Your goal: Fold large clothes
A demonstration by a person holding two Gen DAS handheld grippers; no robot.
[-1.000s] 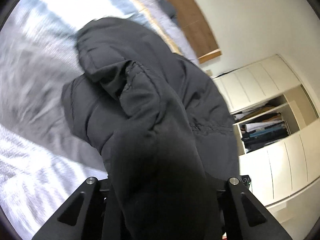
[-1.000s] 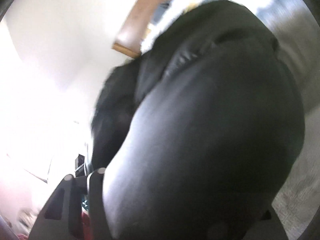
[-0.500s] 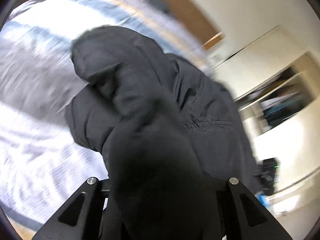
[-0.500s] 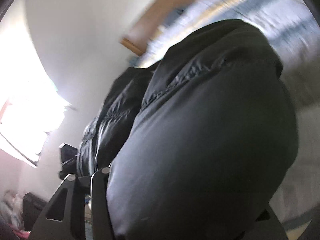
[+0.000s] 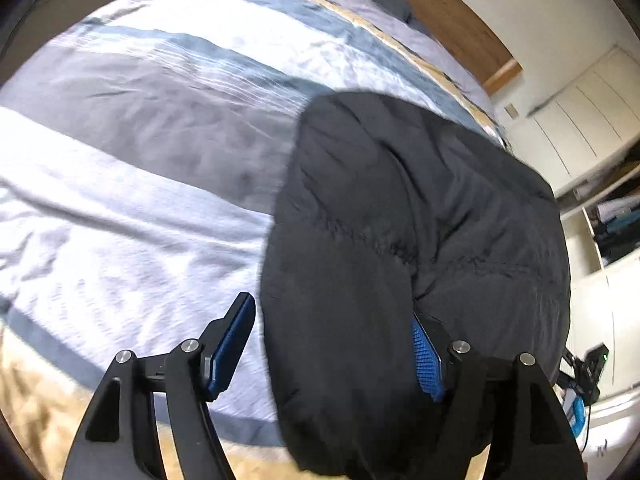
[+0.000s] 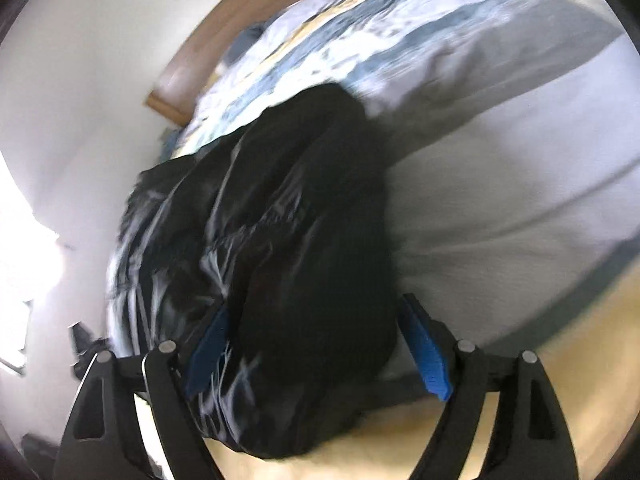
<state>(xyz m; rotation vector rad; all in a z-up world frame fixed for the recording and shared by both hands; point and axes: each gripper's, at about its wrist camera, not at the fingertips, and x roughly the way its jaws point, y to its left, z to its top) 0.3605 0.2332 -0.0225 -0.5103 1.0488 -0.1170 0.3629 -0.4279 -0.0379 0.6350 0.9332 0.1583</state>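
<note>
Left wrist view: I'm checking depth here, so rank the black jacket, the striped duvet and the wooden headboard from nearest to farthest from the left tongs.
1. Black jacket, between the open left tongs.
2. Striped duvet, underneath, spreading left.
3. Wooden headboard, top right, beyond the bed.

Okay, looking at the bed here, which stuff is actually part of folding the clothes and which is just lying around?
Part of the job: black puffy jacket, left claw, right claw, striped bedspread.
Just lying about: wardrobe shelves with clothes, wooden headboard.
</note>
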